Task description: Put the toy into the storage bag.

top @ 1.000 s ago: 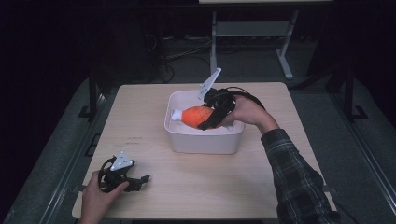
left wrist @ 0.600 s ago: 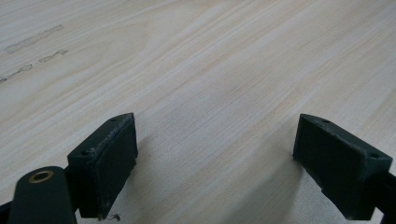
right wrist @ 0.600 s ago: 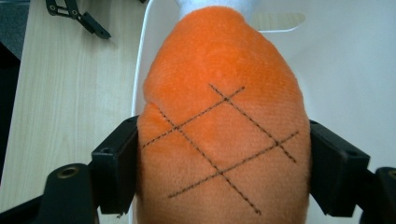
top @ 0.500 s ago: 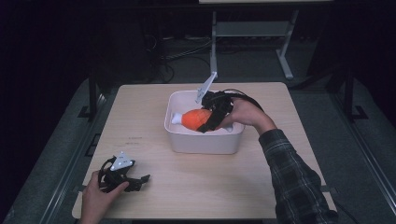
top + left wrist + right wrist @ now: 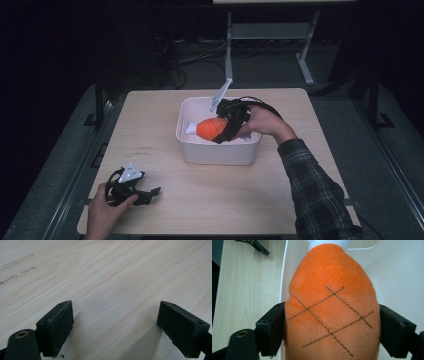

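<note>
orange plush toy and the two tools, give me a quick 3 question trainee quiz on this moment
1. True or false: the left tool grips the orange plush toy.
2. The toy is held over which thing? A) the white bin B) the bare table C) the floor
3. Fill in: in the left gripper view the jaws stand ____ above bare wood.

Key: 1 false, the right tool grips it by both sides. 2 A. 3 open.

Orange plush drumstick [image 5: 329, 315], white tip, cross-stitched, seemingly held above white bin [image 5: 220, 152].
</note>
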